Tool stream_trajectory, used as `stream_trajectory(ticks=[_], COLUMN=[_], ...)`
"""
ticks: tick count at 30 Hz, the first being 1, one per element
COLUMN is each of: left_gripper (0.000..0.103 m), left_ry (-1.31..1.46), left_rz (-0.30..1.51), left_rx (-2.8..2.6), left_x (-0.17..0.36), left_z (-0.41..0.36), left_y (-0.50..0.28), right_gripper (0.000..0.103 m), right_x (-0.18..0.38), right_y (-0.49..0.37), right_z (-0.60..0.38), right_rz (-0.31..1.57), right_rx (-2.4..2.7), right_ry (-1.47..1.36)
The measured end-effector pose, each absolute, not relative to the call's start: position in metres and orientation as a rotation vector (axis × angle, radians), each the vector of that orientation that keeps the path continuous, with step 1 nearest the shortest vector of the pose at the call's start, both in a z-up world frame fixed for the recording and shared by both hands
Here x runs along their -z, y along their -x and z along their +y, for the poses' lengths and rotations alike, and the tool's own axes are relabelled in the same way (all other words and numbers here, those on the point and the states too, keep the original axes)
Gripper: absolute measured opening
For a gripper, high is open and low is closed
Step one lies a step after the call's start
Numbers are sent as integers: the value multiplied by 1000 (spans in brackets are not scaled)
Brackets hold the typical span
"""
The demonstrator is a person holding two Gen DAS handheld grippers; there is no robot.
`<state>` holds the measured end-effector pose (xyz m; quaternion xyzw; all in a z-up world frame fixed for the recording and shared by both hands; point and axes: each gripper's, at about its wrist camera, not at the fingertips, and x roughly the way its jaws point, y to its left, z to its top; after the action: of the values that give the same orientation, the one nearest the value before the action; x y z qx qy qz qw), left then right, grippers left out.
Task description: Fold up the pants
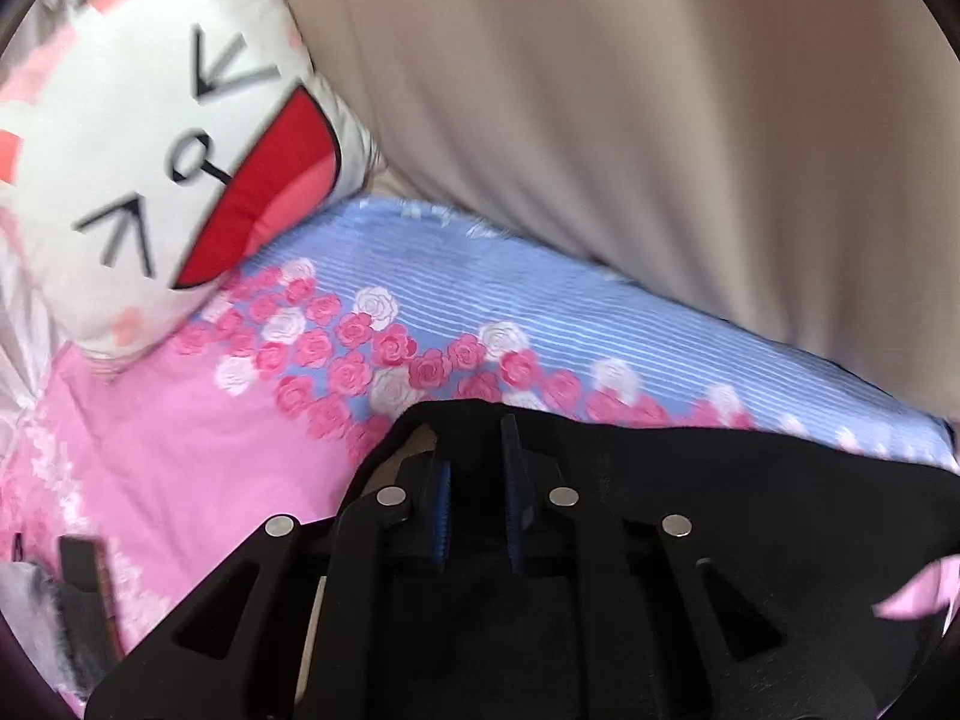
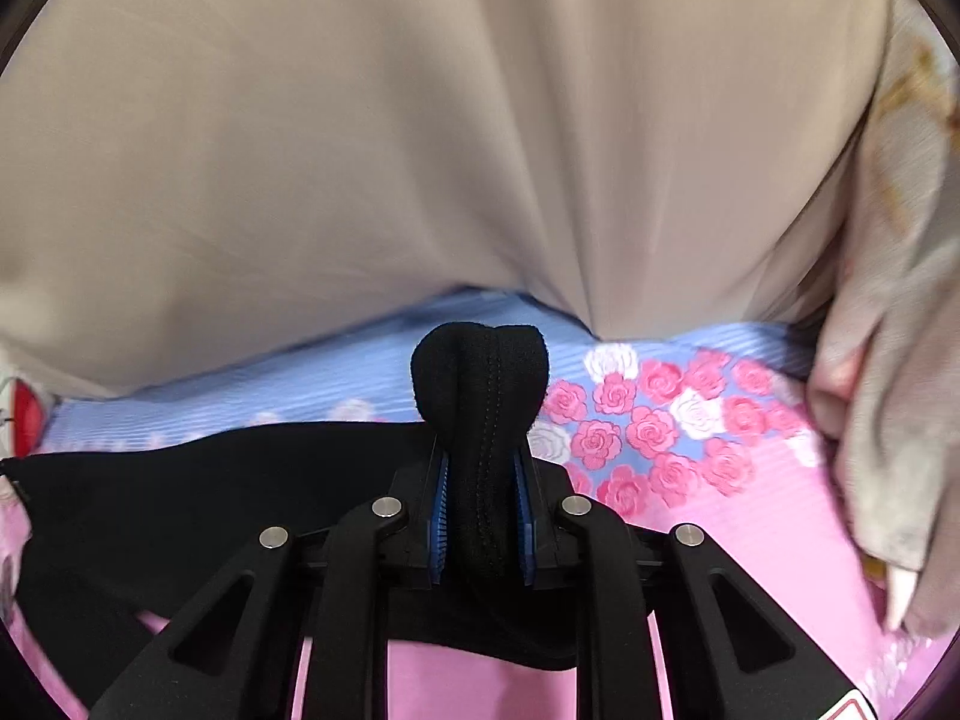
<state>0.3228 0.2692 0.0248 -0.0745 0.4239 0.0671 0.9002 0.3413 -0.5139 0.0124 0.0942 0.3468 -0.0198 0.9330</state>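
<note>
We've got black pants [image 2: 198, 480] spread on a bed sheet [image 2: 750, 540] – pink with a blue striped band and rose print. Both grippers sit at one edge of the garment, well apart along it.

Right gripper [image 2: 480, 456]: tongs narrow, pinched on a bunched stitched edge of the pants; a lump of black fabric pokes up past the fingertips. Clear hold in the right wrist view.

Left gripper [image 1: 474, 444]: tongs also narrow, with black cloth all around and under them. Dark fabric fills the gap between the pads, so we judge it gripping the pants' edge too, but black on black makes it hard to confirm.

The fabric runs as a fairly taut band between the two grippers in both views, just above or on the sheet – we can't tell which.

Beyond the pants: a beige curtain [image 2: 360, 150] hangs at the far side of the bed, a cartoon-face pillow [image 1: 150, 168] sits to the left, and a crumpled greyish blanket [image 2: 888, 420] lies at the right.

Step in hand, as we judge it: a two-point hold on one edge, ready to carry it over for a fold. The rest of the pants is out of frame, so progress is unclear.

Next move calls for both grippers travelling together, keeping the edge stretched and level, laying it onto the opposite end with edges lined up – then releasing.
</note>
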Motion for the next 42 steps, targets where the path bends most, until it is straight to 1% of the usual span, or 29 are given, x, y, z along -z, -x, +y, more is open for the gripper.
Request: stream_trajectory(ticks=[3,5,7,10,14,16,17,18,19,20,21,22,23,24,25,26,28,30,32,33,34,35,36,37,38,39,40,41,42], left_gripper=[13,13,13,13,14,16,18,24,30,31,38,55,65,81,91,92,92,92,92,88,74,69,68,57,49,35,29,27,25], left_ry=[125,109,92,70,90,88,91,100,116,160,210,245,273,295,310,325,348,403,471,495,498,492,478,477,462,457,467,493,512], left_rz=[830,809,805,824,937,1008,1026,1040,1042,1026,997,977,956,929,910,893,895,925,980,1002,1023,1041,1036,1033,1039,1047,1053,1062,1068], left_rx=[-96,-61,-52,-45,-73,-107,-123,-144,-160,-180,-176,-161,-148,-138,-130,-119,-97,-84,-72,-66,-75,-99,-112,-116,-138,-147,-134,-121,-111], left_x=[-50,-65,-69,-63,-13,27,42,56,63,67,64,60,54,46,42,38,36,43,58,64,70,75,75,74,73,73,73,72,72], left_z=[265,263,264,267,287,297,300,304,307,313,315,316,315,312,308,304,296,292,291,290,290,288,287,287,287,290,294,301,305], left_y=[-275,-235,-207,-162,-121,-112,-105,-102,-97,-89,-80,-71,-63,-55,-51,-49,-54,-70,-86,-93,-99,-104,-106,-107,-108,-109,-109,-109,-109], right_gripper=[16,16,16,16,17,19,23,31,33,42,51,54,59,63,66,71,75,82,82,82,82,82,82,81,55,8,10,10,10], right_x=[-44,-54,-59,-51,-4,22,38,51,58,59,58,53,49,42,36,28,18,13,14,18,21,29,39,46,58,66,67,59,40], right_y=[-302,-270,-239,-189,-141,-130,-125,-121,-116,-108,-101,-91,-84,-74,-65,-52,-36,-28,-37,-45,-53,-66,-79,-88,-101,-113,-126,-130,-131], right_z=[-512,-510,-512,-508,-518,-523,-527,-530,-534,-535,-538,-541,-544,-546,-550,-555,-562,-568,-570,-570,-569,-572,-574,-574,-573,-570,-563,-556,-546], right_rz=[660,638,632,663,761,805,831,848,856,853,846,832,815,794,772,738,684,643,646,672,694,731,769,788,818,844,875,857,798], right_rx=[5,-22,-54,-94,-96,-93,-89,-84,-66,-49,-36,-22,-10,3,17,28,17,-21,-40,-34,-19,21,35,24,-1,-27,-40,-24,-19], right_ry=[-159,-134,-110,-52,-51,-65,-81,-98,-107,-110,-119,-130,-136,-145,-159,-194,-273,-388,-439,-447,-446,-440,-446,-457,-479,-479,-437,-380,-297])
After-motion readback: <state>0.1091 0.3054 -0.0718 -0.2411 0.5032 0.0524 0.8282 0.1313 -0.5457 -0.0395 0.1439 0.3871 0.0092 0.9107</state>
